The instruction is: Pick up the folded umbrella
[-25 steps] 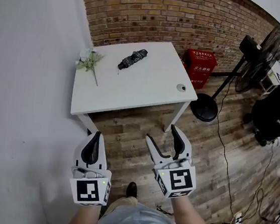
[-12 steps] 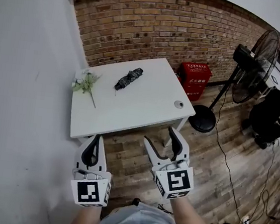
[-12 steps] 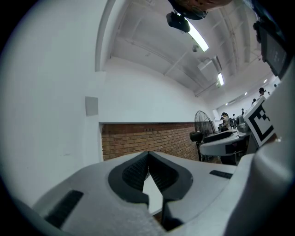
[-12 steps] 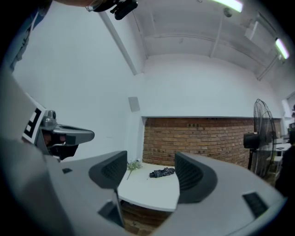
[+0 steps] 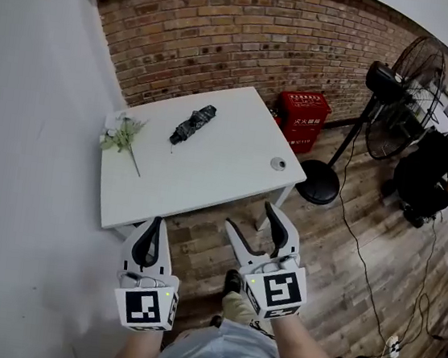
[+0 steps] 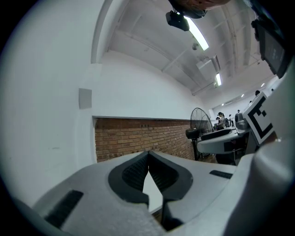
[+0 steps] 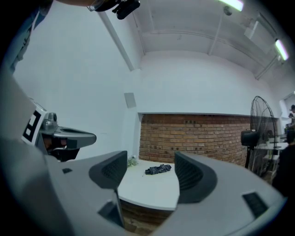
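Observation:
The folded umbrella [image 5: 193, 123], dark with a grey pattern, lies on the white table [image 5: 224, 174] toward its far side; it also shows small between the jaws in the right gripper view [image 7: 158, 169]. Both grippers hover over the wood floor, short of the table's near edge. My left gripper [image 5: 149, 234] has its jaws closed together with nothing in them [image 6: 148, 168]. My right gripper [image 5: 254, 226] stands open and empty [image 7: 150, 172].
A sprig of artificial flowers [image 5: 122, 134] lies at the table's left end, and a small round cap [image 5: 278, 163] sits near its right edge. A red box [image 5: 302, 117] and a standing fan [image 5: 397, 90] are right of the table. A person [image 5: 427, 171] crouches further right. A brick wall [image 5: 225, 36] backs the table.
Both grippers have moved forward toward the table, which now lies closer and lower in the head view. The jaws have not changed.

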Motion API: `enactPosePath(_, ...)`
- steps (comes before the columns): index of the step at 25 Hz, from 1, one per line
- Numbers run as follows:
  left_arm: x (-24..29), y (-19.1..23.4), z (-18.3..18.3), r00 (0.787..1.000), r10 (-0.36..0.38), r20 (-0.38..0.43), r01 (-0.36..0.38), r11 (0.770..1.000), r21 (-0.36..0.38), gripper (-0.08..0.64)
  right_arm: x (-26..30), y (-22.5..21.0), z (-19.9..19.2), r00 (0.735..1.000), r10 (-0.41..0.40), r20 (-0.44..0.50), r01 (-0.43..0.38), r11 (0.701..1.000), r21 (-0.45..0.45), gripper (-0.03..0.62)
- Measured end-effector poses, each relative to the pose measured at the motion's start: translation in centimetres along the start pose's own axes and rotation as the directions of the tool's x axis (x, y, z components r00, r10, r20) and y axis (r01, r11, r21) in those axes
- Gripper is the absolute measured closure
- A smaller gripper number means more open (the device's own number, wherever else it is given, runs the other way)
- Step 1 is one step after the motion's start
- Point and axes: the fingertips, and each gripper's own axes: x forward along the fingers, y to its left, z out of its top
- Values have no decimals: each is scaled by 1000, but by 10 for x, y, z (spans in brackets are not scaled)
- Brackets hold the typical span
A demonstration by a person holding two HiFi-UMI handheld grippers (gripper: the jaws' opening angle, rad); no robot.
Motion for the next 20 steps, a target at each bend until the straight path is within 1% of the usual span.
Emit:
enactPosePath(9,58,9,-24,999,-1,-52,1,1000,6,554,54,-30,-21,1000,4,-23,-3,1000,23,270)
enactPosePath(16,129,20,-44,994,7,-111,-5,1000,13,554,122,-65,-41,997,37,-62,-33,998,61,270)
enactPosePath(20,170,29,-51,991,17,-134,-15,1000,23,554,167,-80,-49,996,62,-67,-57,995,80,270)
